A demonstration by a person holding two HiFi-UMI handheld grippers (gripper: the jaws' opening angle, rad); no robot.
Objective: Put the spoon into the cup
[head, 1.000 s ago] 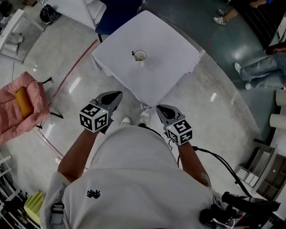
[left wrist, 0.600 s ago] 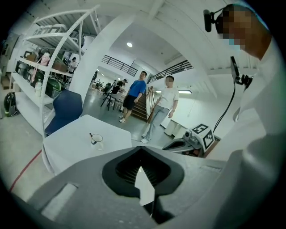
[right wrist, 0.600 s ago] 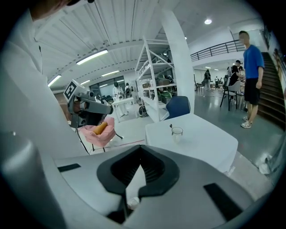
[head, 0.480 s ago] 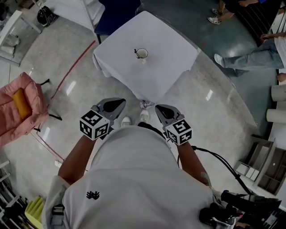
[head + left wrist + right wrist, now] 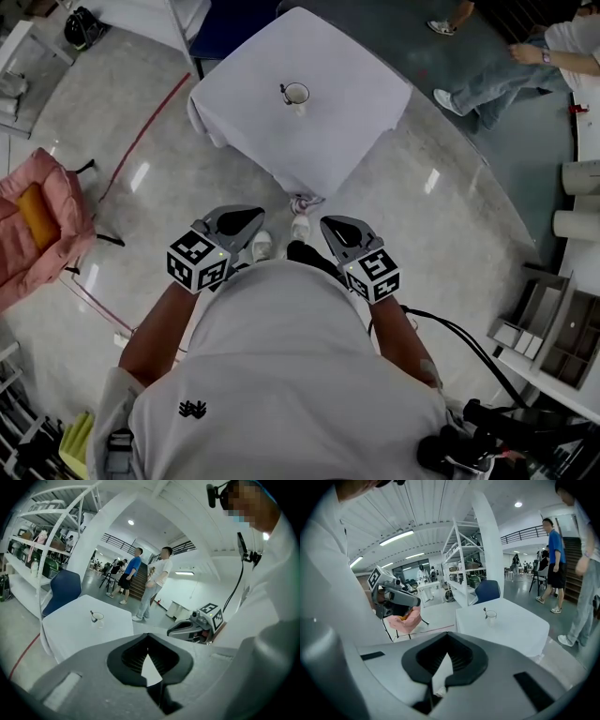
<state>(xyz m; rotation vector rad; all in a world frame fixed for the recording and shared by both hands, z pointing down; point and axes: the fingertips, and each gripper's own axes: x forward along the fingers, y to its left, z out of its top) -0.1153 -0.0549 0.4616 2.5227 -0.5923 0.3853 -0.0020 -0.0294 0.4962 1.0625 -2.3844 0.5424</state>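
Left claw (image 5: 251, 216), right claw (image 5: 326, 223): tips together.

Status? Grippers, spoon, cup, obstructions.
Left gripper and right gripper shut, empty, held short of the table. Spoon looks already stood in the cup, mid-table. Only floor between.

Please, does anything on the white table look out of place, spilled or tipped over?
Nothing looks spilled or tipped. The cup stands upright and alone on the white table, and a dark spoon seems to lean inside it already. The left gripper and right gripper are shut, empty, away from the table.
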